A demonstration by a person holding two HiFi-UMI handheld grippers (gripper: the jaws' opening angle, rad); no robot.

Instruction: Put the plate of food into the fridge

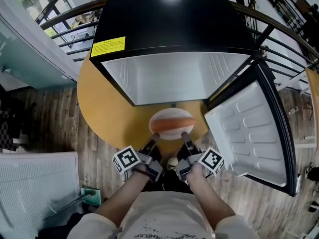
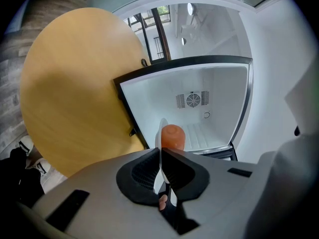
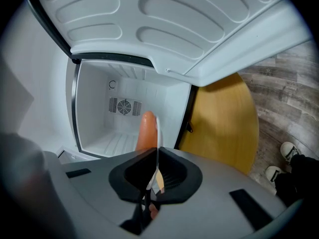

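Carrying is judged under way: the plate (image 1: 169,133) is pinched at its rim by the closed jaws of the left gripper (image 2: 160,159) and right gripper (image 3: 156,169), and level insertion into the open fridge (image 1: 174,78) ahead is required.

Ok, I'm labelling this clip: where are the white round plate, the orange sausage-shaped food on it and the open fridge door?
White round plate (image 1: 172,135), head view, rim nearest the person.
Orange sausage-shaped food (image 1: 170,125), head view, its middle.
Open fridge door (image 1: 249,128), head view, white moulded inner lining.
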